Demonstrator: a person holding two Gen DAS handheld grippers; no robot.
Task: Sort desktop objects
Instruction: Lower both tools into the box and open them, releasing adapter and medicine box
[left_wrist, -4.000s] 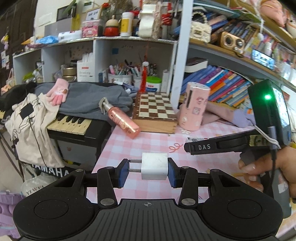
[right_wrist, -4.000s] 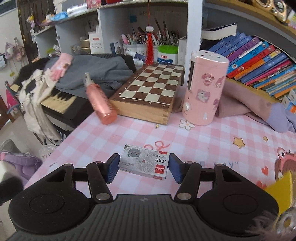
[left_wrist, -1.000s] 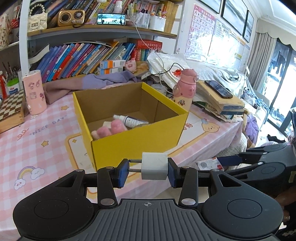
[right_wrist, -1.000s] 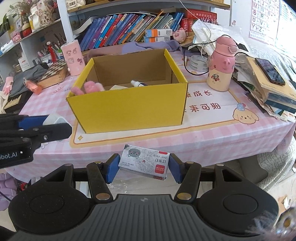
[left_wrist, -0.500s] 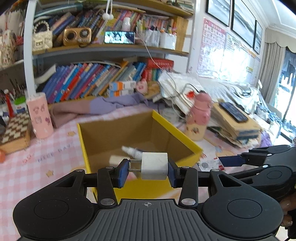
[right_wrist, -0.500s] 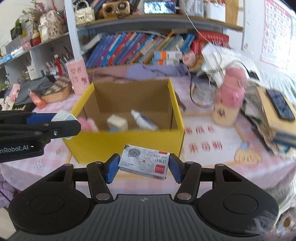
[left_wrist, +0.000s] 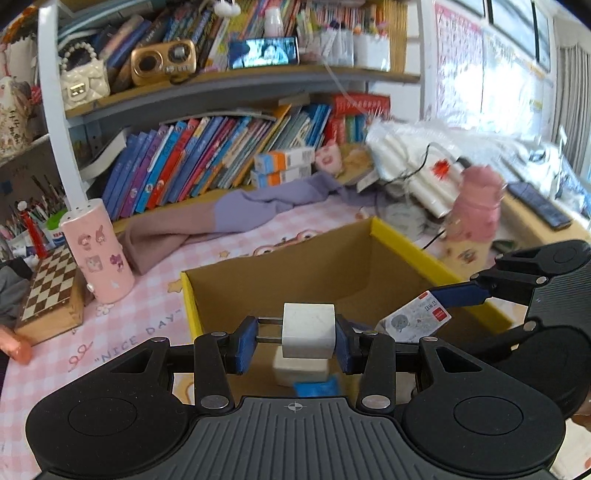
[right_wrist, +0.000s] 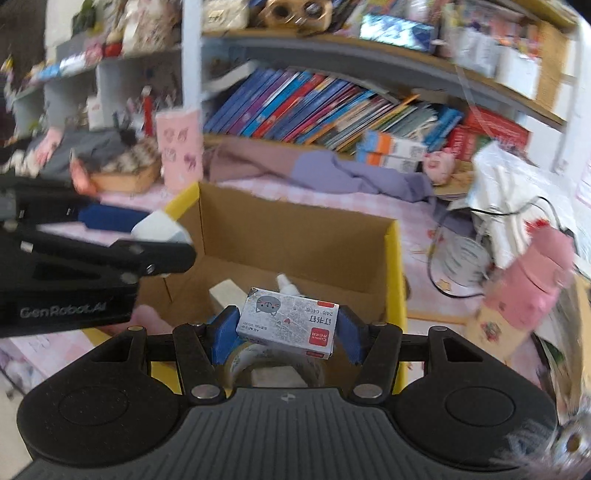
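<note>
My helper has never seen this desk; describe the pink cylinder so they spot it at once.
Find the open yellow cardboard box on the pink checked tablecloth. Left of it, beside the wooden chessboard, stands the tall pink cylinder, with cartoon stickers and a white perforated top.

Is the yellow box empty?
No. The box already holds a tape roll, a small bottle and a pale block.

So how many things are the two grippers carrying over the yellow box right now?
2. A white charger in the left gripper, a staples box in the right gripper, both above the yellow box.
</note>
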